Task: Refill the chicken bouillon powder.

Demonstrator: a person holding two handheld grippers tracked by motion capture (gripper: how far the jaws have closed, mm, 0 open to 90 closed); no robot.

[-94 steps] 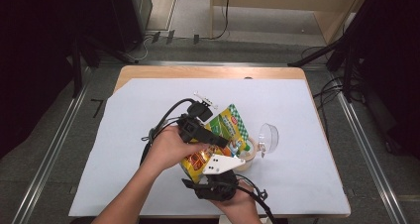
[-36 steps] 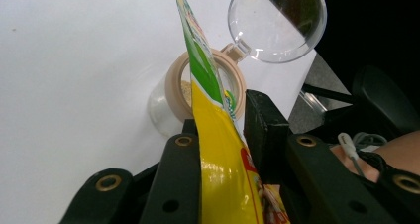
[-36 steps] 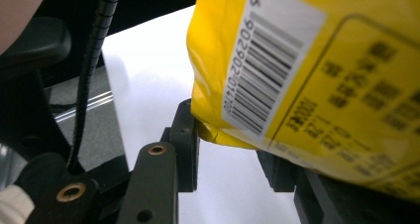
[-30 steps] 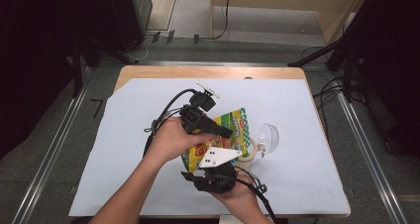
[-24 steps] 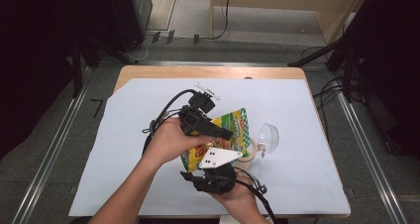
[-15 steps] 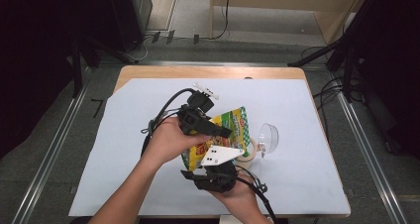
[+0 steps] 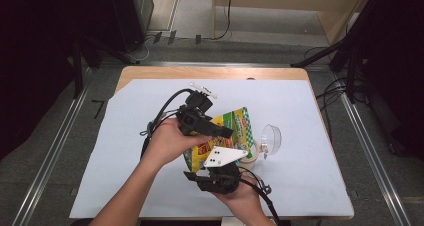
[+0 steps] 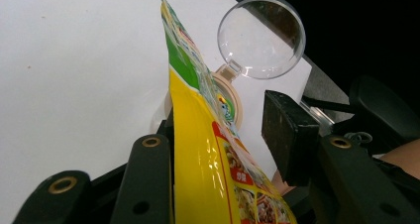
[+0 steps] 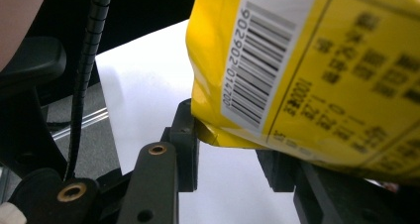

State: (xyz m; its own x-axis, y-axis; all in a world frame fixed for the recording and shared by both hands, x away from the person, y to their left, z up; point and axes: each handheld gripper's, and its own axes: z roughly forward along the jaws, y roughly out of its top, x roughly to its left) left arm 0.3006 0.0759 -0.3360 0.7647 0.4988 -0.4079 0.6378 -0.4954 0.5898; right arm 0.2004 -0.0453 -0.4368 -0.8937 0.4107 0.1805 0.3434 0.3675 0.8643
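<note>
Yellow and green, the snack pouch (image 7: 227,136) stood lifted over the white table cover (image 7: 310,181), near its middle, its long axis running from the person's side up and away toward the clear lidded cup (image 7: 264,142) just beyond it. The right gripper (image 7: 220,172), lower and nearer the person, pinched the pouch's bottom corner by the barcode (image 9: 255,70), its jaws pressed to either side of the folded seam. The left gripper (image 7: 212,128) came in from the left across the upper half; its jaws had just been opening, and in the left gripper view the pouch (image 8: 208,149) lay against one jaw while the other pad (image 8: 287,135) stood off it, so that grip read as spread. With the pouch's length pointing at the clear lid (image 8: 261,37), the left gripper sat nearer the top edge and seemed better placed to retake it higher up.
</note>
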